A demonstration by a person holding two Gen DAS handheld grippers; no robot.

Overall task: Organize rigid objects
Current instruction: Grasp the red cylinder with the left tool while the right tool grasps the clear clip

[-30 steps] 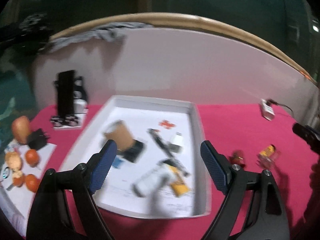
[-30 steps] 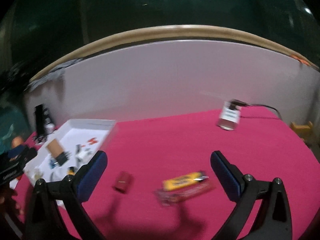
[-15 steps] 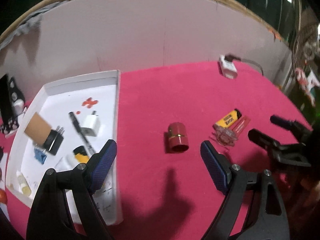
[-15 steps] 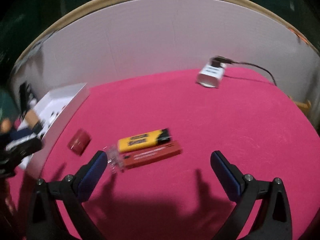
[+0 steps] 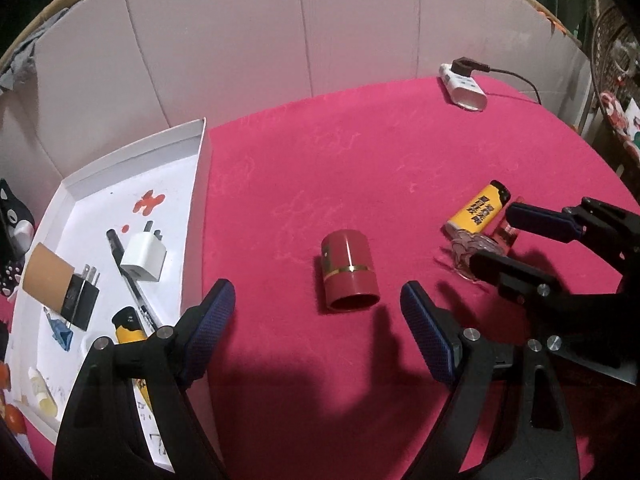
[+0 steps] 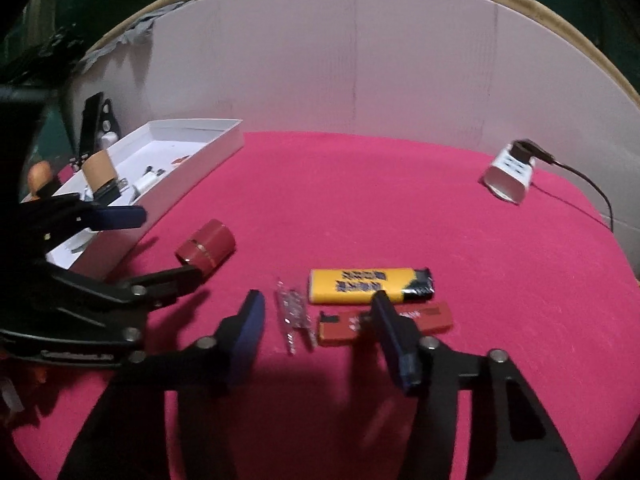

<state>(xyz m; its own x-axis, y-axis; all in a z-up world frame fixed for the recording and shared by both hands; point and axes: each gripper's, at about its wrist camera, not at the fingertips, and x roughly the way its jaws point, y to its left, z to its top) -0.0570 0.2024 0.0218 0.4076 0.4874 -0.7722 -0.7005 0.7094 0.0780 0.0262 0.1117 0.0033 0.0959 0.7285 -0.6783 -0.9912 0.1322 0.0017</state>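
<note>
The left gripper hangs with its jaws open wide over the red cap, which lies on its side on the pink tabletop. At 9 o'clock from it sits the white tray. The right gripper has just been closing its jaws around the red lighter and a clear clip. I cannot tell if they touch. The yellow lighter lies just beside, at 12 o'clock.

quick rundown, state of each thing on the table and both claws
left claw: open, around nothing
right claw: jaws have just been closing, not gripping yet
red cap: on its side
yellow lighter: lying flat
red lighter: lying flat
white tray: holding items
power strip: plugged in
</note>
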